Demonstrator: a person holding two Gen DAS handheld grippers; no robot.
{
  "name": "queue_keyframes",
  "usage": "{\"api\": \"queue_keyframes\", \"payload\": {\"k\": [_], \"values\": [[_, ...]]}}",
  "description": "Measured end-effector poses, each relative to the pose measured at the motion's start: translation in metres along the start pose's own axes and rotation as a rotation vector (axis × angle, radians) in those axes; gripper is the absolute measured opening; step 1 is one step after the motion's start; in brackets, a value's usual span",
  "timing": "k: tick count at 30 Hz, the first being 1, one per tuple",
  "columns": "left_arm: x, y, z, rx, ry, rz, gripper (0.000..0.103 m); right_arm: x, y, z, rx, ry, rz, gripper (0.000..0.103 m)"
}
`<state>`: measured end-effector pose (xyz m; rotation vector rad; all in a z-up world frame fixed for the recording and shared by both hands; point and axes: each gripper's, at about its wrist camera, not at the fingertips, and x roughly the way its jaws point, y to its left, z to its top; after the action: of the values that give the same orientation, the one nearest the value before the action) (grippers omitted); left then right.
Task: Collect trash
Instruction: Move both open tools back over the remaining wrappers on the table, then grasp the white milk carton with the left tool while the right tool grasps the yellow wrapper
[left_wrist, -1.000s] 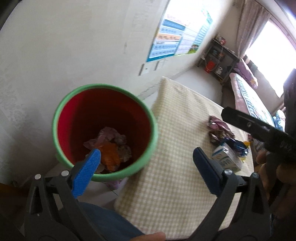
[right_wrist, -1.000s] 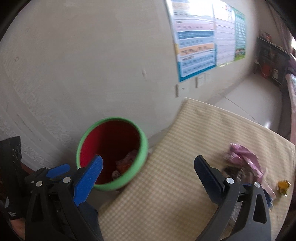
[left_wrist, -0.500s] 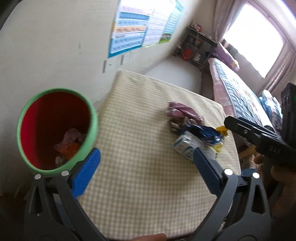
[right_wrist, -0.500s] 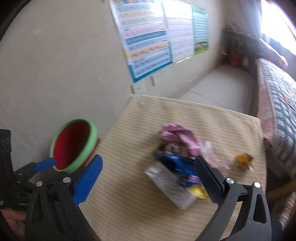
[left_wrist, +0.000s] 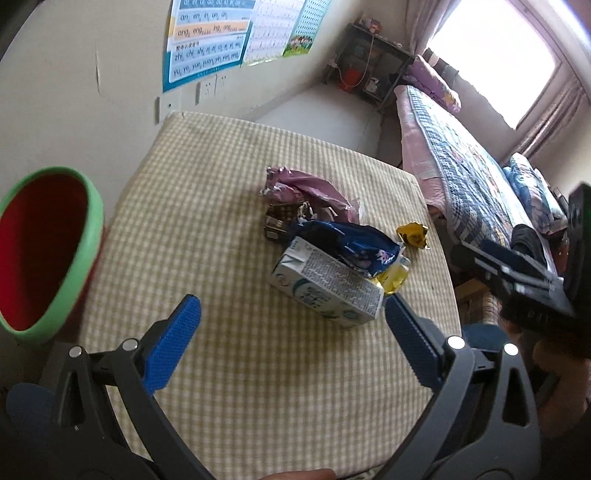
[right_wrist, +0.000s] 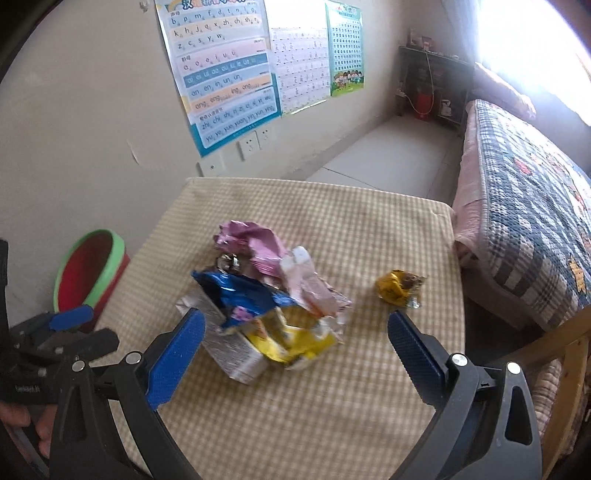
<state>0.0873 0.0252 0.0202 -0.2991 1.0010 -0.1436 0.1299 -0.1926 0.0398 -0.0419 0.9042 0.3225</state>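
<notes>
Lying beyond right hand-held gripper (right_wrist: 295, 332) (open), trash (right_wrist: 266, 295)

Daylight is pouring through a curtained window (left_wrist: 495, 55) onto a quilted bed (right_wrist: 528, 206). Phonics posters (right_wrist: 229, 70) are hanging on the beige wall (right_wrist: 92, 122), above wall sockets (right_wrist: 255, 142) and a pale tiled floor (right_wrist: 388, 155).

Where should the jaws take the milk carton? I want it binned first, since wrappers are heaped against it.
Probably across the two long side faces of the milk carton, at its near end, coming from above with the left gripper. It lies flat on the checked tablecloth, and the blue wrapper covers its far end, so only the near end is bare.
</notes>
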Motion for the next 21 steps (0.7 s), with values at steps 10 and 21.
{"api": "queue_keyframes", "payload": {"k": [10,21], "values": [[0.048,-0.003,0.017,-0.171,0.079,0.015,0.097,0.032,-0.026,-0.013,0.023,0.073,0.001,0.096],[0.105,0.009,0.02,-0.354,0.205,-0.002,0.071,0.063,-0.042,-0.021,0.036,0.12,0.02,0.096]]}}
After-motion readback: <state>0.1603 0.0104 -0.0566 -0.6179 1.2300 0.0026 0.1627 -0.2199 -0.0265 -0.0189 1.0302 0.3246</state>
